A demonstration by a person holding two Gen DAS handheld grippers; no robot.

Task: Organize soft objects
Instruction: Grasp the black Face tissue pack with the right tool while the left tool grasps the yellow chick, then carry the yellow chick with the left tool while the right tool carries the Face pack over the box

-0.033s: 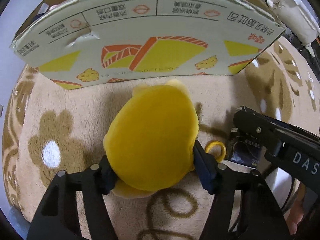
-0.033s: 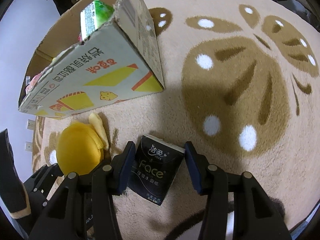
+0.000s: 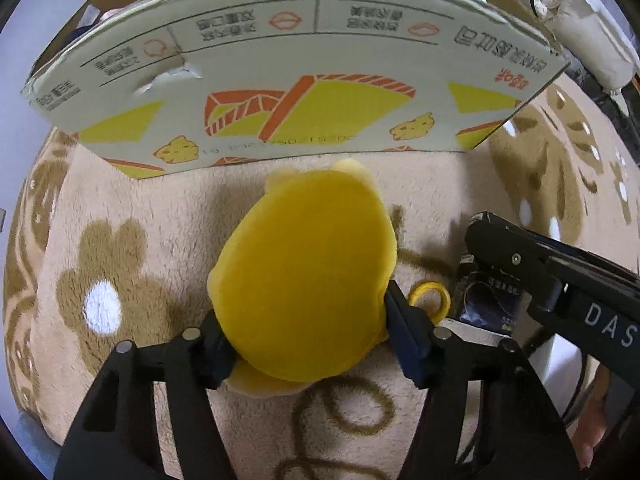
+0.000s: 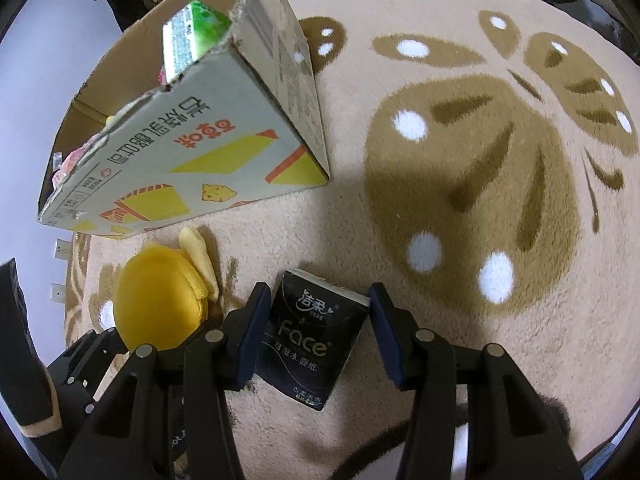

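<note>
Left tongs (image 3: 304, 344) closing around yellow plush (image 3: 308, 276), right tongs (image 4: 316, 332) parted astride tissue pack (image 4: 312, 336), cardboard box (image 4: 168, 152) holding green pack (image 4: 196, 32)

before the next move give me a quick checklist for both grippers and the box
1. Yellow plush toy between the left gripper pads: ok; the jaws are closing and both pads already meet its sides.
2. Plush free of the cardboard box: ok, it lies on the rug just in front of the box wall.
3. Black tissue pack centred in the right gripper: not ok, it sits against one pad, with a gap at the other.
4. Right grip secure: cannot tell.
5. Box open to receive items: ok; a green pack already sticks out.
6. Grippers clear of each other: cannot tell, they sit close.
</note>
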